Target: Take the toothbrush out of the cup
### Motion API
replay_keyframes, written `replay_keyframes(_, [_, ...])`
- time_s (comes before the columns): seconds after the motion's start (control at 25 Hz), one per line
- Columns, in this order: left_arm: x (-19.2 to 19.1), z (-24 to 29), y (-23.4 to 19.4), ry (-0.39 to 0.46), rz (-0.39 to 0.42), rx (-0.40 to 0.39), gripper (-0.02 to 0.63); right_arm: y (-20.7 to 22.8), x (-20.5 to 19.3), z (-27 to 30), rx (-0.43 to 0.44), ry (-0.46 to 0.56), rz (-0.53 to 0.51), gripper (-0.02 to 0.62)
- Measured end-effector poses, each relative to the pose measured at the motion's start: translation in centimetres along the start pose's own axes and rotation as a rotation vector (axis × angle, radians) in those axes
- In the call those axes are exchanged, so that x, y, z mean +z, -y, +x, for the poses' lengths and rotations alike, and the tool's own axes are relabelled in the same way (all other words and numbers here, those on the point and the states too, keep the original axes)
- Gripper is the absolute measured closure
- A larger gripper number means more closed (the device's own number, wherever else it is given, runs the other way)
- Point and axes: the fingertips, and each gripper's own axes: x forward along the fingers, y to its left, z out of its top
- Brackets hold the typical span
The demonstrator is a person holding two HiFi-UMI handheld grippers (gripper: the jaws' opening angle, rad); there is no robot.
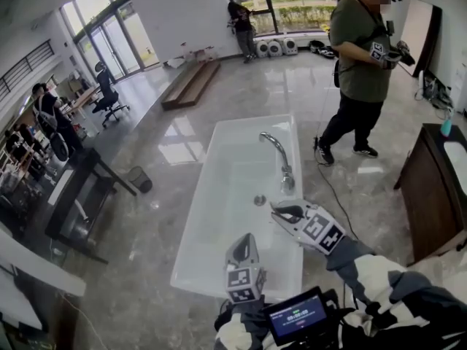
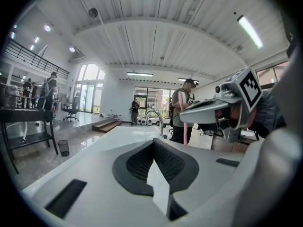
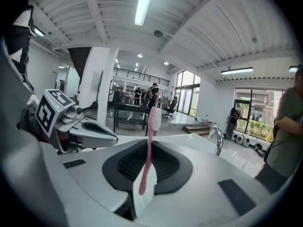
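Right gripper view shows the fingers [image 3: 166, 168] of the right gripper [image 3: 150, 155] drawn narrow and clamped on the lower handle of a pink toothbrush [image 3: 150, 131]. The toothbrush stands nearly upright, bristle head on top, with its tail end poking out just below the grip. In the head view this gripper reaches forward and slightly downward over the near right part of a white bathtub [image 1: 219, 195], close to the curved faucet [image 1: 279, 155]. A striped sleeve [image 1: 379, 283] trails back from it toward the lower right.

The left gripper [image 2: 154, 148] has its fingers together with nothing between them. It sits closer to the body and points almost level over the tub's near rim, and the right gripper shows above it and to its right. Beyond the tub a person [image 1: 361, 64] in a green shirt stands on the glossy floor [image 1: 146, 217]. A dark cabinet [image 1: 430, 188] sits at the right edge.
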Motion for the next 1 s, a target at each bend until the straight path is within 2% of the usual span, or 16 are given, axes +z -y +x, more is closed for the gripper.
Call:
replay_keyframes(0.28, [-1.0,-1.2,0.7,-0.014,-0.007,-0.001,0.601,-2.8,-5.6,-0.5,0.033,-0.087,0.076,0.578])
replay_keyframes(0.48, [-2.1,-2.2,1.0,-0.026,-0.034,-0.008,0.601,-7.2,-11.4,1.2,0.131,-0.245,0.123,0.578])
replay_keyframes(0.6, [-2.4,-2.8,0.7,-0.026,-0.056,-0.003,0.601,-8.7,-14.6,2.1,0.158,-0.341,0.152,0.578])
replay_keyframes(0.76, [-2.5,-3.8,0.2,-0.022,-0.070,0.013,0.601,-10.0,-17.2,4.3,0.185,-0.404,0.180,0.578])
replay_keyframes(0.88, [-2.6,-4.6,-0.4,-0.027,-0.073,0.029,0.601,-11.1,-17.4,6.7,0.200,-0.421,0.144,0.588])
replay_keyframes(1.0, [-2.8,-5.1,-0.6,-0.030,-0.087,0.046,0.601,-12.2,-18.2,8.8,0.219,-0.497,0.095,0.588])
